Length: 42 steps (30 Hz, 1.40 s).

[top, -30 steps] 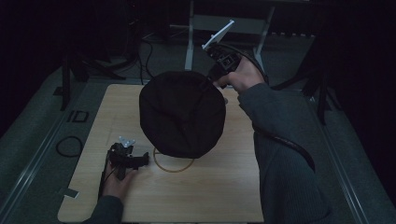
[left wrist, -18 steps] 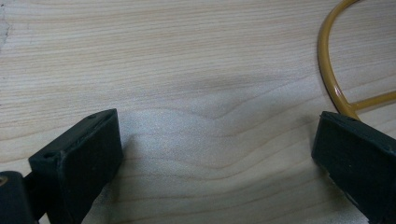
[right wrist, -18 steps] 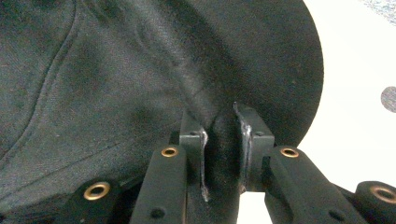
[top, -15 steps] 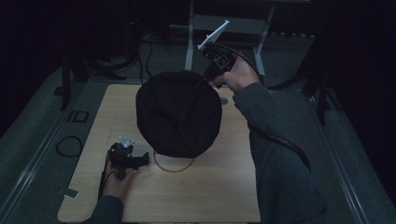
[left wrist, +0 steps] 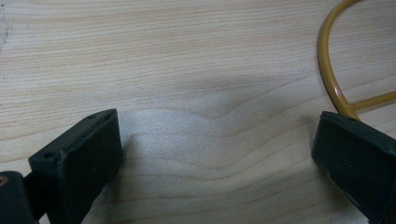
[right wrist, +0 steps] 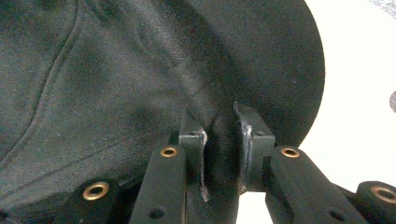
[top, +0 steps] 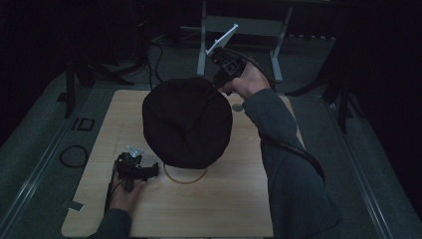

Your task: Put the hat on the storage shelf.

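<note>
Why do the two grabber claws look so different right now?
The right gripper is pinched shut on the black hat's edge, while the left gripper is wide open, holding nothing. The right gripper is lifted at the table's far side; the left gripper sits low over the wood, next to a yellow ring. Both have black jaws.

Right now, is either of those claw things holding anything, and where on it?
The right gripper pinches the black hat by a fold at its brim edge. The left gripper is open on the table, holding nothing.
</note>
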Each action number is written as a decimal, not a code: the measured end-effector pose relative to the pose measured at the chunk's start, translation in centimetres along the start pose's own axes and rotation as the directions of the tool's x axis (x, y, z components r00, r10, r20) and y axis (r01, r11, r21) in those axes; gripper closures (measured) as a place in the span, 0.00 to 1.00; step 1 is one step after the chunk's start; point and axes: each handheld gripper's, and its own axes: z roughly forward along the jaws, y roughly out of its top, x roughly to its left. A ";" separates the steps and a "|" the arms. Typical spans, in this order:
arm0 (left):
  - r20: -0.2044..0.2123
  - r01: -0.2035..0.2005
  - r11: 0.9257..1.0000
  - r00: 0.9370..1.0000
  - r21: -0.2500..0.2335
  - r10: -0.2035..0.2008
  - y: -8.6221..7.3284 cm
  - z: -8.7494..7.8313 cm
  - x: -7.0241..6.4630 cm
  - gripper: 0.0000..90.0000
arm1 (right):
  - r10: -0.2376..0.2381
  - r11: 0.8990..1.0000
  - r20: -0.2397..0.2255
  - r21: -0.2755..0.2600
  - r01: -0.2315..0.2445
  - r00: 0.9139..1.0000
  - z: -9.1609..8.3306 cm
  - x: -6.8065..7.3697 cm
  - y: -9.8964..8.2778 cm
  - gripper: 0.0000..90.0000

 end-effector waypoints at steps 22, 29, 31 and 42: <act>0.001 0.001 1.000 1.000 0.001 -0.001 0.0 0.0 0.0 0.01 | -0.005 1.000 0.032 0.029 0.004 0.999 2.0 0.2 0.5 0.82; 0.001 0.000 1.000 1.000 0.001 0.000 0.0 0.0 0.0 0.01 | -0.001 0.999 0.027 0.033 0.000 1.000 2.7 0.1 0.6 0.82; 0.001 0.001 1.000 1.000 0.000 -0.001 0.0 0.0 0.0 0.01 | -0.002 0.999 0.025 0.038 0.001 1.000 3.0 0.2 0.6 0.82; 0.001 0.000 1.000 1.000 0.001 0.000 0.0 0.0 0.0 0.01 | -0.003 0.999 0.034 0.050 0.002 0.999 4.5 0.3 0.9 0.82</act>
